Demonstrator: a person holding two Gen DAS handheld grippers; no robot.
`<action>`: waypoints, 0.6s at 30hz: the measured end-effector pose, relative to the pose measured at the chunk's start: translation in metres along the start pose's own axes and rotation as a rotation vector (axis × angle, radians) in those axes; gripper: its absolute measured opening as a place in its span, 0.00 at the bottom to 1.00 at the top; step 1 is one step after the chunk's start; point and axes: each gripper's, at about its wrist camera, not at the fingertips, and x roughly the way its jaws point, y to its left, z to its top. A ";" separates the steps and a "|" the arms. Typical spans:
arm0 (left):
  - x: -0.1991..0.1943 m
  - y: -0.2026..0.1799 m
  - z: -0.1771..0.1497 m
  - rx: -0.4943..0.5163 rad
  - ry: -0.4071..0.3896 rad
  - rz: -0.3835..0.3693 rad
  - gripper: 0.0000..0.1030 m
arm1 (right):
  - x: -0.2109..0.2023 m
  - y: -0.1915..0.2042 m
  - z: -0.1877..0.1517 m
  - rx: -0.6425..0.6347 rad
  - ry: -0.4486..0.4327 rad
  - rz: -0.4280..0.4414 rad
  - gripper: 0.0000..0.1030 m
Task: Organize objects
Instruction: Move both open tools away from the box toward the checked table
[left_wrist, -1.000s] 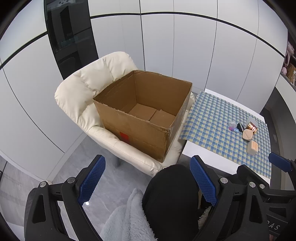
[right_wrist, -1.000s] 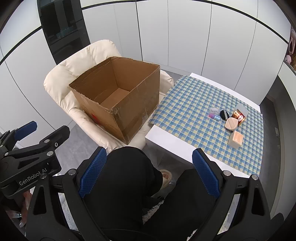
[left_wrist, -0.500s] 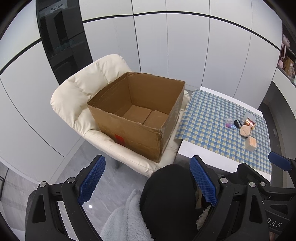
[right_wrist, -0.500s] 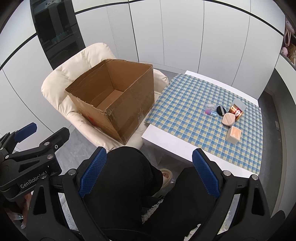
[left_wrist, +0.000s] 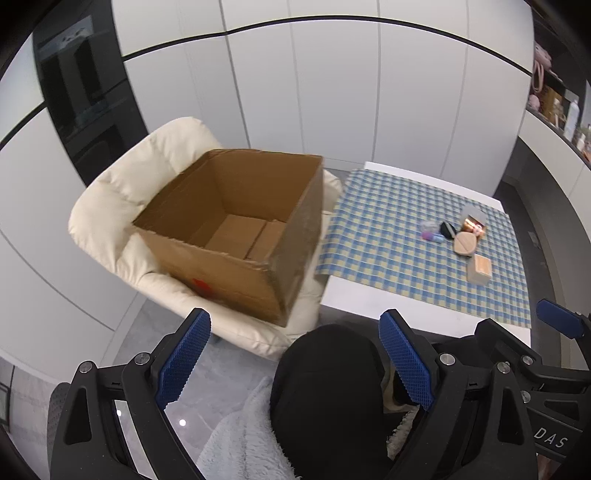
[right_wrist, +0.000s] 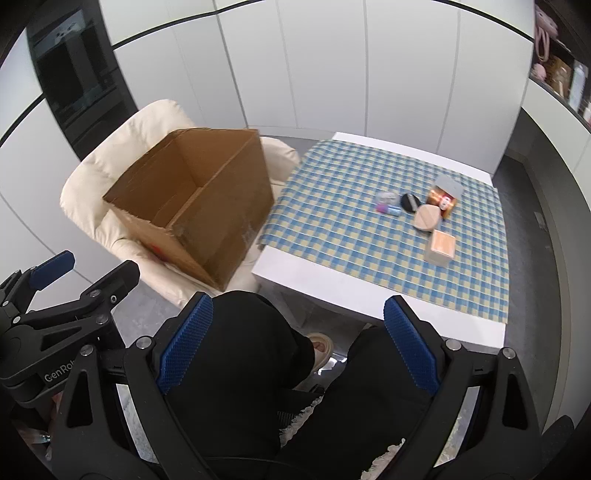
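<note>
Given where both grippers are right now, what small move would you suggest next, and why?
Probably carry the right gripper forward toward the small items on the checked cloth. Both its jaws and the left gripper's stand open and empty above the person's lap, the cardboard box holds nothing, and the items sit untouched.

A home living space. Tall white floor-to-ceiling cabinet doors (right_wrist: 332, 74) line the back wall beside a black glass-fronted built-in unit (right_wrist: 70, 81). A cream padded armchair (left_wrist: 122, 206) stands by a low white table (right_wrist: 354, 288) draped with a blue-and-yellow checked cloth (right_wrist: 332, 221), on grey tile flooring (left_wrist: 147, 354).
</note>
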 end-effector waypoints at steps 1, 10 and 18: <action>0.001 -0.006 0.001 0.009 0.000 -0.010 0.90 | -0.001 -0.003 -0.001 0.006 -0.002 -0.007 0.93; 0.006 -0.047 0.005 0.085 0.007 -0.067 0.90 | -0.007 -0.040 -0.007 0.084 0.003 -0.068 0.93; 0.013 -0.081 0.008 0.147 0.019 -0.117 0.90 | -0.012 -0.070 -0.014 0.147 0.011 -0.120 0.93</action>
